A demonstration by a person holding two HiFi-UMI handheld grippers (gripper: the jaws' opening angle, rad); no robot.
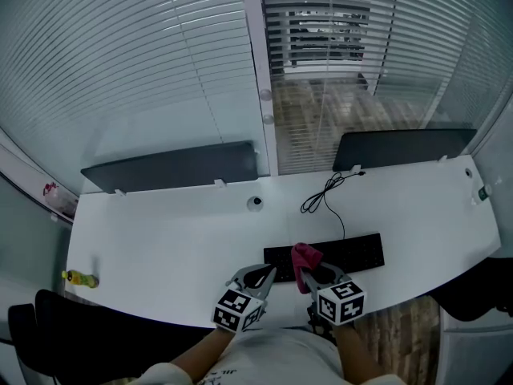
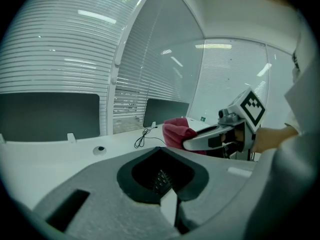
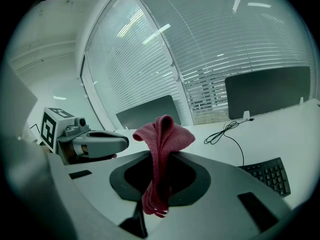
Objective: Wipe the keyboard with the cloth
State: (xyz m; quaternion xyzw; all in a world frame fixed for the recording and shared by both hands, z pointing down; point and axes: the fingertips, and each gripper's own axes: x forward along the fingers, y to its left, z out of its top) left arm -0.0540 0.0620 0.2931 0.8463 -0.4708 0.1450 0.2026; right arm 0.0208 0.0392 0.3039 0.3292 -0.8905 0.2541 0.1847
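A black keyboard [image 1: 353,253] lies on the white desk [image 1: 160,239] near its front edge. My right gripper [image 1: 304,277] is shut on a dark red cloth [image 1: 304,255], which hangs folded over the keyboard's left part. In the right gripper view the cloth [image 3: 162,134] is pinched between the jaws of that gripper [image 3: 160,156], with keyboard keys [image 3: 270,174] to the lower right. My left gripper [image 1: 266,275] hovers just left of it, jaws together and holding nothing. In the left gripper view this gripper [image 2: 161,156] points at the cloth [image 2: 175,131].
The keyboard's black cable [image 1: 325,195] coils toward the back. Dark partition panels [image 1: 172,167] [image 1: 401,147] stand along the desk's rear edge, with a round grommet [image 1: 256,202] between them. A yellow bottle [image 1: 80,278] lies far left. A black chair [image 1: 72,335] sits lower left.
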